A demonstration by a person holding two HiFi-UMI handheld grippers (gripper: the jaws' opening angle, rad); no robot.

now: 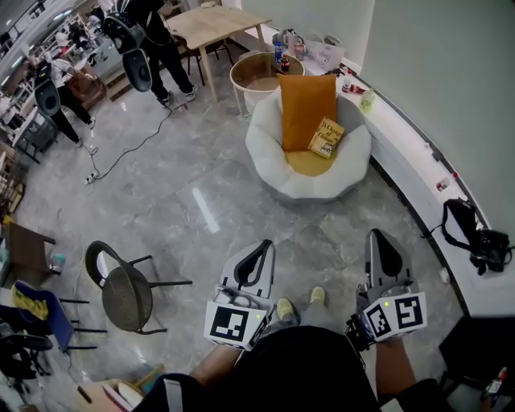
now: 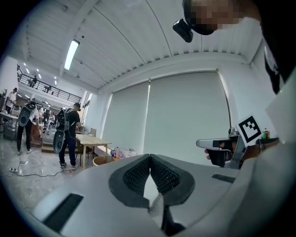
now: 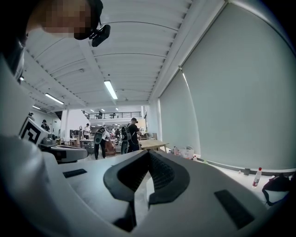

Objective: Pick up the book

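Big white puffy armchair (image 1: 269, 157) sits mid-floor with an orange cushion (image 1: 304, 109) propped upright against its back. Just behind the armchair is a round wooden tub (image 1: 241, 68), and further back a wooden table (image 1: 211, 24) with a person (image 1: 161, 40) standing beside it. To the armchair's right runs a white ledge (image 1: 410, 153) carrying a black bag (image 1: 475, 233). Well in front-left of the armchair there's a black mesh chair (image 1: 125, 296). A cable (image 1: 129, 149) snakes over the grey marble floor on the armchair's left.
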